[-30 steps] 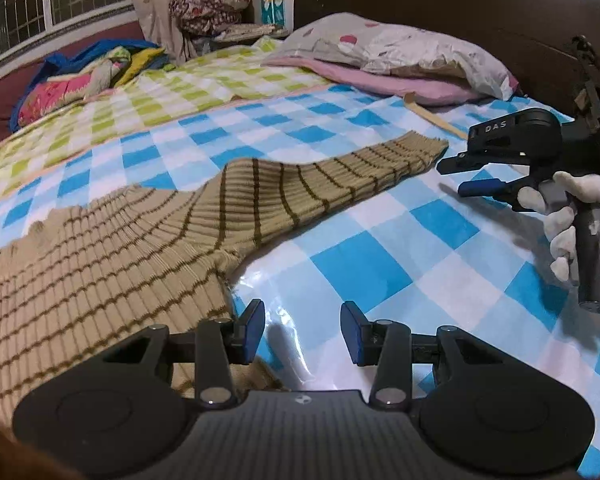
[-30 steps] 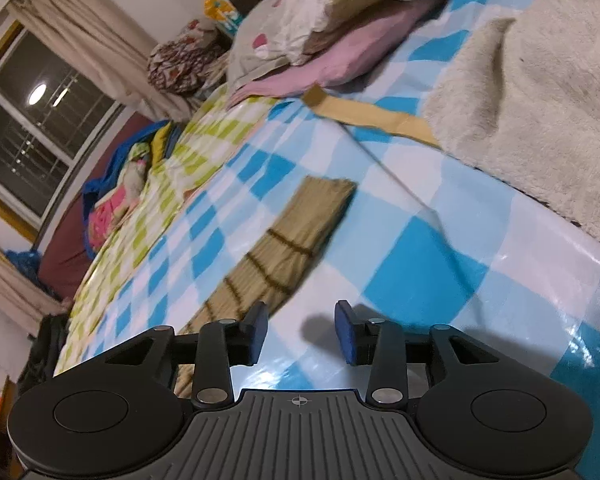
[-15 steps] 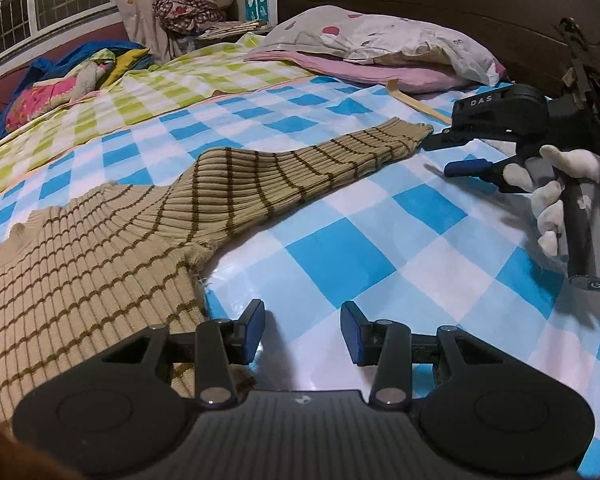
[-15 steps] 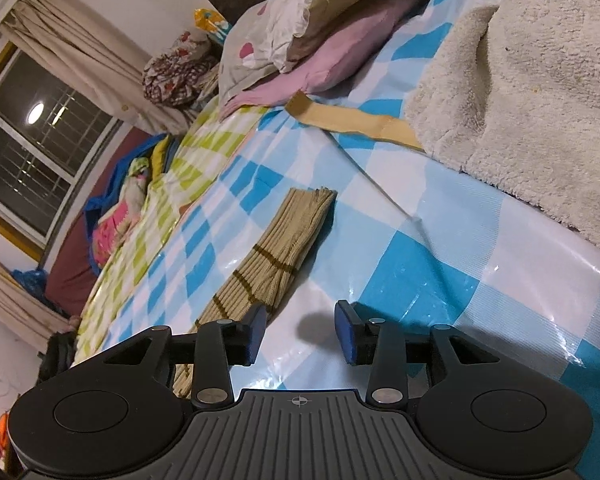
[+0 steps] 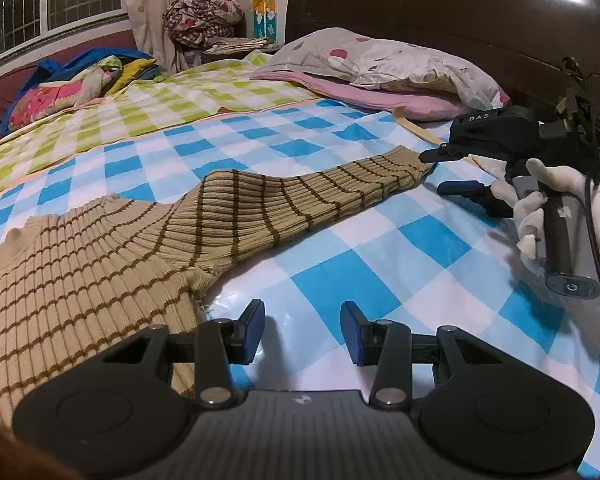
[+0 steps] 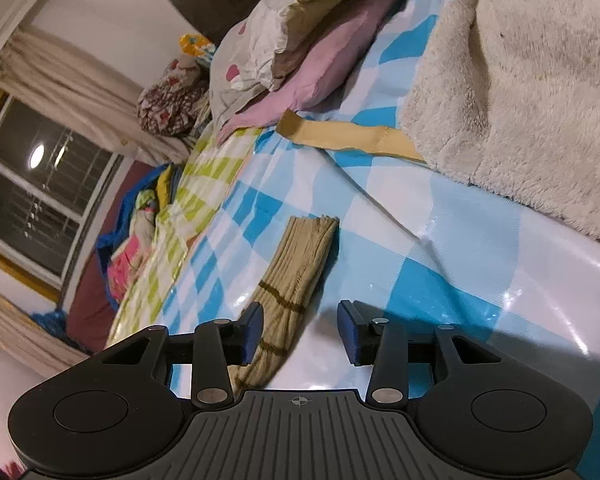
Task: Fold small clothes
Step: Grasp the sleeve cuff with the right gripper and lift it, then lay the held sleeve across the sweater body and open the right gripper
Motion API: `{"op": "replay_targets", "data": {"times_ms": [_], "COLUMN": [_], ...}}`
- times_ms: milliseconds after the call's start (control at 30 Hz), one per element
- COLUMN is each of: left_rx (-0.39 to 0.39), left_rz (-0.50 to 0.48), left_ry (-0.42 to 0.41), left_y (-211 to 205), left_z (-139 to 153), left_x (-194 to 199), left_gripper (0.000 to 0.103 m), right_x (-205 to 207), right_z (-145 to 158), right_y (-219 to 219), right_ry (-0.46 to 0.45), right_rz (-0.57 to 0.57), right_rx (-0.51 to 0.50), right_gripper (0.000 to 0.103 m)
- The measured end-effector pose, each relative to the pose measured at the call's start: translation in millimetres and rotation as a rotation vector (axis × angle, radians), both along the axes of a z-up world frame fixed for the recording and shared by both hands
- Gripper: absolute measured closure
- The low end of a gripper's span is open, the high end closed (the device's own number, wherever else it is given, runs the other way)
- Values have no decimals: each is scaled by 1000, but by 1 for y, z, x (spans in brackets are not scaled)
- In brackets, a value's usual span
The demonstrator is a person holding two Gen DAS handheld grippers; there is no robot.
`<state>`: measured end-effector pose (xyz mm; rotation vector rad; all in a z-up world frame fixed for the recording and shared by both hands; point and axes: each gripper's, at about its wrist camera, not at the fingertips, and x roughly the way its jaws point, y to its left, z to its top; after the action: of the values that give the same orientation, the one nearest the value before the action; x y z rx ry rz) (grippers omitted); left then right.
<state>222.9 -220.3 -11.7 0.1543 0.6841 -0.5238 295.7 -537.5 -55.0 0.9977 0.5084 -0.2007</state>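
The right hand-held gripper [image 6: 300, 330], jaws just widening and empty, is closing in on the cuff of the striped sweater [image 5: 148, 248] lying flat on the bed [image 5: 380, 280], readying a sleeve fold, while the left hand-held gripper [image 5: 303, 332] is hovering spread and empty

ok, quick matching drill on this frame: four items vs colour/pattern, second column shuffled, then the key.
Items:
1. sweater
2. bed sheet under the sweater
3. lower pillow
4. fluffy blanket

Looks:
A. plain pink
B. cream, fuzzy pile
C. tan rib knit with thin brown stripes
D. blue and white checks

Pairs: 1-C, 2-D, 3-A, 4-B
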Motion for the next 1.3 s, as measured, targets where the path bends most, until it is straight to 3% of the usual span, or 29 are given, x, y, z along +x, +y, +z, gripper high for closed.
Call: {"op": "replay_targets", "data": {"times_ms": [467,500,533,600,833,1000,1133,1300], "left_rx": [-15,-18,-21,-31,-66,-84,-96,-125], "left_rz": [20,26,31,44,93,140,197,283], "left_ry": [-5,-7,-9,-14,-30,-34,-44,-57], "left_y": [11,13,15,21,49,83,122,176], "left_z": [4,6,7,10,21,26,30,29], "left_x": [-2,-3,-4,-6,-18,-31,-45,-64], "left_gripper": [56,56,56,56,56,56,56,54], "right_x": [33,35,36,37,22,19,27,41], "right_z": [1,2,3,4,48,100,135,145], "right_y": [16,17,18,20,44,83,143,236], "right_ry": [16,23,35,63,-55,-169,-224,-229], "right_rz": [-17,-20,-23,-12,22,103,236,411], "right_rx": [-32,-39,-47,-47,-79,-95,-132,-184], "right_gripper": [62,65,77,90,94,94,94,94]}}
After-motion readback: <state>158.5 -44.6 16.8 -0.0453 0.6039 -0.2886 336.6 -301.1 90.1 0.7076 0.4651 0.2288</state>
